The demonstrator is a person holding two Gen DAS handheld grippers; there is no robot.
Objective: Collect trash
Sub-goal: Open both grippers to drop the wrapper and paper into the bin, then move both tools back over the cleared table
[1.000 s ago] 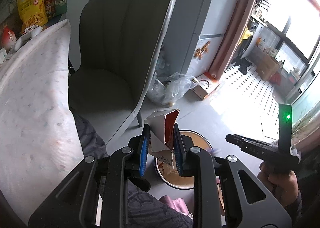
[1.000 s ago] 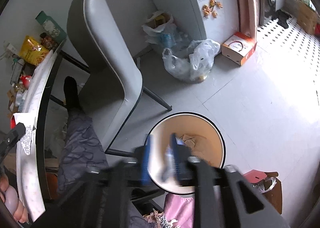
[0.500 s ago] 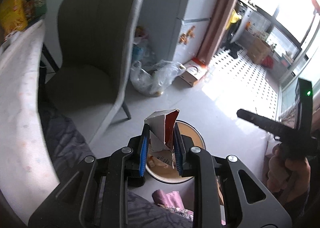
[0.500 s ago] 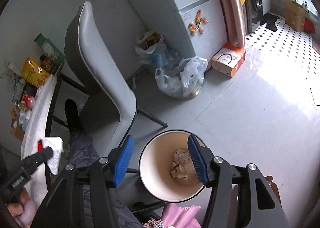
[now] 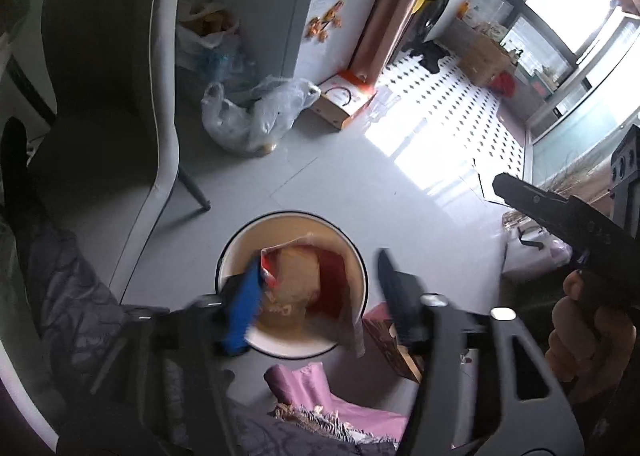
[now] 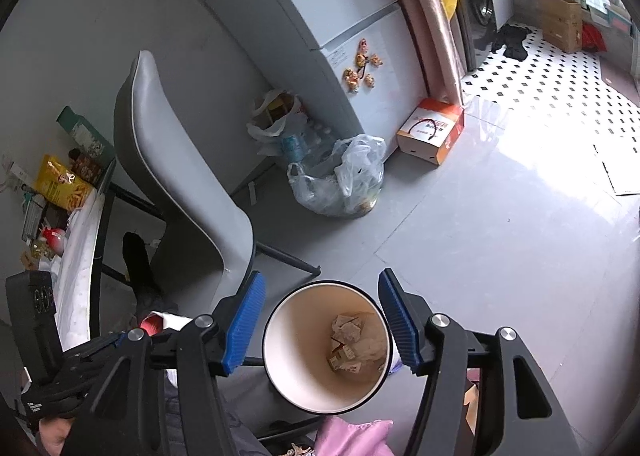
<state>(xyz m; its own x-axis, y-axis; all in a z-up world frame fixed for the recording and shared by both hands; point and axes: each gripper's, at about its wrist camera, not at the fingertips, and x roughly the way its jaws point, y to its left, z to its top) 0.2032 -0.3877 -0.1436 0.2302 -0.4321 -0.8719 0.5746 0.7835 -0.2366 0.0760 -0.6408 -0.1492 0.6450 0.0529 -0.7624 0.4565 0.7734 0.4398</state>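
Left wrist view: a grey chair (image 5: 120, 104) stands left of the round cream bin (image 5: 236, 252) on the floor, with a clear plastic bag (image 5: 256, 120) and an orange-and-white box (image 5: 344, 100) beyond it — nothing blocks the bin's mouth. One torn carton (image 5: 298, 276) lies inside the bin, apart from both blue pads. The left gripper (image 5: 316, 288) has just been opening; its fingers stand spread above the bin, whereas half a second ago they pinched that carton upright. In the right wrist view the right gripper (image 6: 322, 320) has also just been widening, its two fingers parted and empty — several crumpled scraps (image 6: 352, 340) sit at the bin's bottom. A pink cloth (image 6: 352, 440) lies just below the bin.
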